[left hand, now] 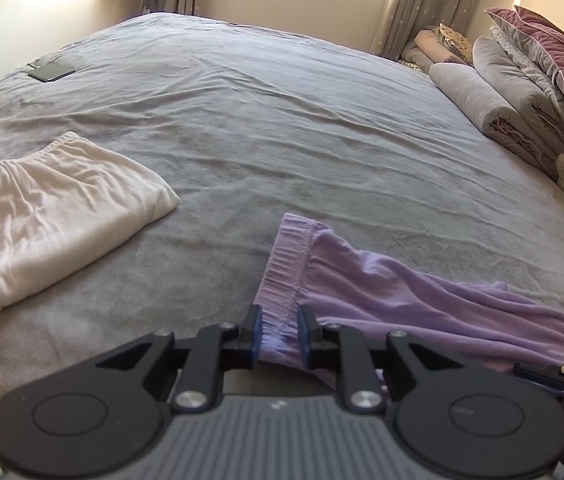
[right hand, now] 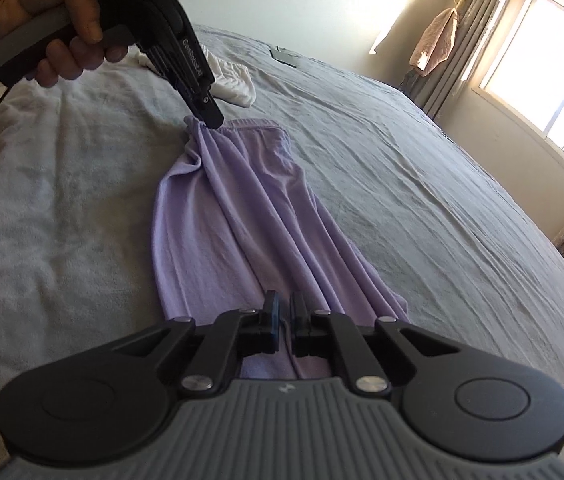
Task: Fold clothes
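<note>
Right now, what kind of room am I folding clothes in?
Most likely a bedroom: a wide bed under a wrinkled grey sheet, stacked grey and mauve pillows and rolled bedding along one side, and a curtained window.

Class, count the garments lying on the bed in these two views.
2. Purple pants stretched between the left claw and right claw; folded white garment beside them. Others may lie out of view.

Two garments lie on one grey-sheeted bed (left hand: pixel 282 120): one lilac cotton trouser pair (right hand: pixel 234 216), one folded white trouser pair (left hand: pixel 58 216). One flat black phone (left hand: pixel 52 73).
</note>
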The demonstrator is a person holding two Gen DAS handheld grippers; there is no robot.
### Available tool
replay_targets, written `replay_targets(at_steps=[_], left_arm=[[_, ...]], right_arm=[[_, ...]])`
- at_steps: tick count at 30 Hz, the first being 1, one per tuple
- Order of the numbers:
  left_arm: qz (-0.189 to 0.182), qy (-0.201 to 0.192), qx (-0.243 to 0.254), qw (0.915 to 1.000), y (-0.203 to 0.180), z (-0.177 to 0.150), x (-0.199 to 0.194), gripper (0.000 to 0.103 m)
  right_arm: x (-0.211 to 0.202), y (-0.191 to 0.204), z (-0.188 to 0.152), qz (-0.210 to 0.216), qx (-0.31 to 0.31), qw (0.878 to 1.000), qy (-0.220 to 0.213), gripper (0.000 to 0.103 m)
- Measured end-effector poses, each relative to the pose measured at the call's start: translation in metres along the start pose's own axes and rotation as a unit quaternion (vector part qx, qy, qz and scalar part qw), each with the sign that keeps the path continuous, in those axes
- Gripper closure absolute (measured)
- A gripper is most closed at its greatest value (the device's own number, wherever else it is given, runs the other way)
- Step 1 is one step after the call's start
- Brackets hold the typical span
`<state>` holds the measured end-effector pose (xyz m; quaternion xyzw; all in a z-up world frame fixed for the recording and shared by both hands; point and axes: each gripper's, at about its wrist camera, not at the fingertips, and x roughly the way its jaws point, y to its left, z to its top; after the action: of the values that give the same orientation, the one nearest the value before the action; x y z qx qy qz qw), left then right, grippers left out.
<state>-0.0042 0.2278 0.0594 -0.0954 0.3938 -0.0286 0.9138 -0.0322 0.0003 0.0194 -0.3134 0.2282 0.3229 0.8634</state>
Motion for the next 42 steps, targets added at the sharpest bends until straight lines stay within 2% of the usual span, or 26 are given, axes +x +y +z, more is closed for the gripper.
replay_targets(at_steps=[2, 4, 6, 9, 12, 14, 16, 17, 19, 23, 24, 31, 42], left_arm=[[-0.009, -0.003, -0.015, 0.9998, 0.001, -0.003, -0.008, 0.081], [-0.016, -0.002, -0.041, 0.999, 0.005, -0.005, -0.013, 0.069], [-0.012, 0.0, -0.053, 0.9985, 0.006, -0.006, -0.009, 0.065], [-0.003, 0.003, -0.068, 0.9977, 0.007, -0.005, -0.001, 0.058], [0.006, 0.006, -0.083, 0.9965, 0.008, -0.005, 0.006, 0.058], [0.013, 0.007, -0.093, 0.9955, 0.008, -0.005, 0.011, 0.059], [0.019, 0.009, -0.103, 0.9945, 0.009, -0.005, 0.017, 0.073], [0.022, 0.01, -0.108, 0.9939, 0.009, -0.005, 0.019, 0.074], [0.028, 0.012, -0.118, 0.9925, 0.01, -0.005, 0.024, 0.081], [0.021, -0.004, -0.148, 0.9887, 0.017, -0.004, 0.018, 0.086], [0.021, -0.008, -0.152, 0.9881, 0.018, -0.004, 0.016, 0.092], [0.023, -0.018, -0.162, 0.9863, 0.023, -0.003, 0.011, 0.093], [0.05, -0.018, -0.137, 0.9892, 0.023, -0.001, 0.011, 0.092]], right_arm=[[0.002, 0.001, 0.0, -0.008, -0.002, 1.0, 0.002, 0.096], [0.003, 0.001, 0.0, -0.007, -0.001, 1.0, 0.002, 0.096], [0.004, 0.003, 0.0, -0.007, -0.005, 1.0, 0.005, 0.091], [0.005, 0.005, 0.0, -0.011, -0.014, 1.0, 0.008, 0.076], [0.007, 0.006, -0.001, -0.015, -0.017, 1.0, 0.007, 0.075], [0.006, 0.007, -0.002, -0.015, -0.017, 1.0, 0.007, 0.076], [0.007, 0.009, -0.004, -0.018, -0.022, 1.0, 0.007, 0.081], [0.006, 0.01, -0.004, -0.016, -0.023, 1.0, 0.007, 0.09], [0.006, 0.012, -0.004, -0.015, -0.027, 0.999, 0.009, 0.102], [0.004, 0.01, -0.001, -0.011, -0.018, 1.0, 0.005, 0.102], [0.001, 0.008, 0.0, -0.007, -0.008, 1.0, 0.0, 0.102], [-0.018, -0.011, 0.01, 0.052, 0.081, 0.995, -0.026, 0.102], [-0.015, -0.001, 0.01, 0.128, 0.123, 0.984, -0.004, 0.102]])
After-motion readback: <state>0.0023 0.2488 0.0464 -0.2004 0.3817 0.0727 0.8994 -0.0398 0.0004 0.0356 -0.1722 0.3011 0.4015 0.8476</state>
